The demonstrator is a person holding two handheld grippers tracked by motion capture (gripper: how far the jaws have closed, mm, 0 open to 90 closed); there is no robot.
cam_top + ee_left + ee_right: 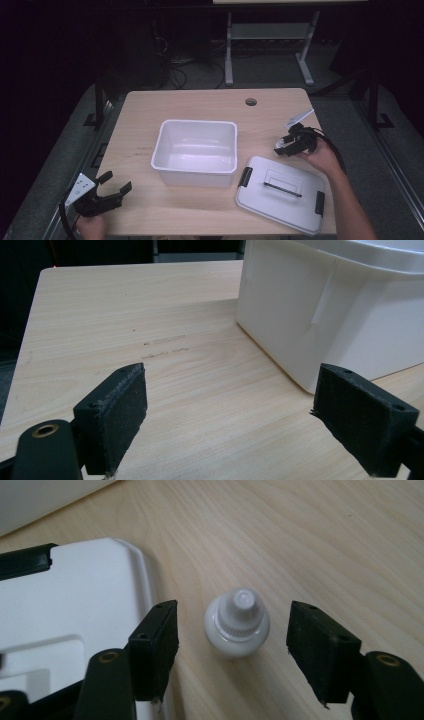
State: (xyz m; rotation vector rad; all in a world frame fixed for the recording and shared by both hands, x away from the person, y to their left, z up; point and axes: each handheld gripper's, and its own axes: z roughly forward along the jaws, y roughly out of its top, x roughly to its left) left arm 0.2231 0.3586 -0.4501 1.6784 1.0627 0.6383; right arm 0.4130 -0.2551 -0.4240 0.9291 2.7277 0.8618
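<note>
A small white dropper bottle (236, 625) with a ribbed cap stands upright on the wooden table, between the jaws of my right gripper (233, 645). The pads stand apart from it on both sides, so the gripper is open. In the high view the right gripper (287, 146) points down at the table's right side, just beyond the lid. My left gripper (116, 183) rests near the front left corner, open with nothing between its fingers (120, 415). The white plastic bin (196, 150) sits mid-table; its side wall (320, 315) is close ahead of the left gripper.
A white lid (280, 194) with black latches and a handle lies flat at the front right; its corner (75, 610) is beside the right gripper's left jaw. A cable hole (251, 102) is near the table's far edge. Desk legs and cables stand beyond the table.
</note>
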